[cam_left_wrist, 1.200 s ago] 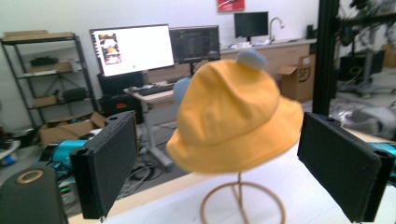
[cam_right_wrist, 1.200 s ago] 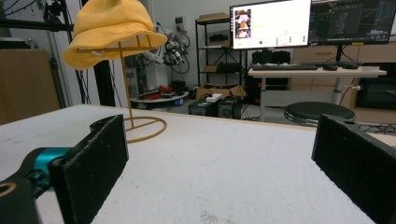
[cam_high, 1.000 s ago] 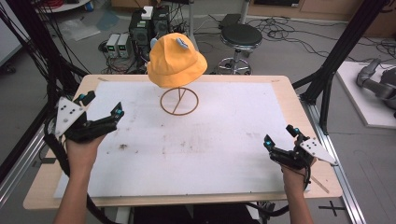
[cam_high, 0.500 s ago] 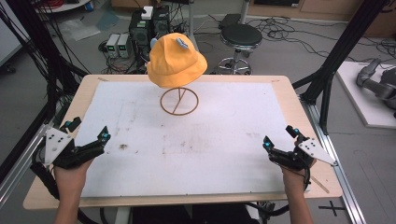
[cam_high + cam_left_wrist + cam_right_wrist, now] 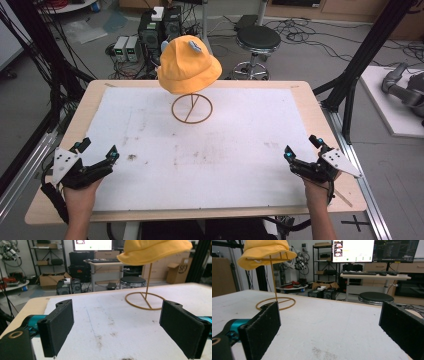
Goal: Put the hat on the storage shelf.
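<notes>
Lowered left gripper point(image 5: 96, 151) (cable cut off) seemingly empty.

We see a yellow bucket hat point(image 5: 189, 65) with small grey ear-like tabs near its crown perched upright on a thin tan wire stand point(image 5: 192, 108), whose round ring base rests flat on the white surface point(image 5: 210, 165) toward its far middle, the brim hanging clear above the ring.

A cardboard box point(image 5: 179, 269) reads "SF" (screen text too small)
</notes>
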Motion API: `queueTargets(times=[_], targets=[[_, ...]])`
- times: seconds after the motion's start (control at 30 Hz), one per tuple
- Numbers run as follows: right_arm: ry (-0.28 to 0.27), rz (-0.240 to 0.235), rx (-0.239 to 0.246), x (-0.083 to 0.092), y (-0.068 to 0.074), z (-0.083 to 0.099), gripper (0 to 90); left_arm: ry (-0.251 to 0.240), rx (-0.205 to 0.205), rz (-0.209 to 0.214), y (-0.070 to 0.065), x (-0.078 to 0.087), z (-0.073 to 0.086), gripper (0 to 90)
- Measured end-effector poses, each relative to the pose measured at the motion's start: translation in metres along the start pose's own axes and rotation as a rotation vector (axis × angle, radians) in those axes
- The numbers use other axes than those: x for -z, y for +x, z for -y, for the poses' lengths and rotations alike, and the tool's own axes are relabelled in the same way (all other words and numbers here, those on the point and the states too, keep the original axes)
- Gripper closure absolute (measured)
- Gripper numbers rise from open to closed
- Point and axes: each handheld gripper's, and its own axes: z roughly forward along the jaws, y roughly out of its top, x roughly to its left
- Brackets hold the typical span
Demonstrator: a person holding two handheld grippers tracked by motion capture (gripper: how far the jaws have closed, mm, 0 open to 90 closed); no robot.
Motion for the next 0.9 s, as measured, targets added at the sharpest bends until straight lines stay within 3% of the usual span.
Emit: queueTargets(times=[0.1, 0.43, 0.9], targets=[[0.006, 0.009, 0.001, 0.0, -0.002, 0.001, 3.4, -0.005, 0.018, 0.0, 0.003, 0.001, 0.003, 12.7], [0.027, 0.024, 0.006, 0.0, -0.002, 0.001, 3.4, -0.032, -0.023, 0.024, -0.004, -0.001, 0.0, 12.7], [0.034, 0.016, 0.002, 0.002, -0.001, 0.001, 3.4, -0.038, -0.018, 0.041, -0.006, -0.002, 0.001, 12.7]])
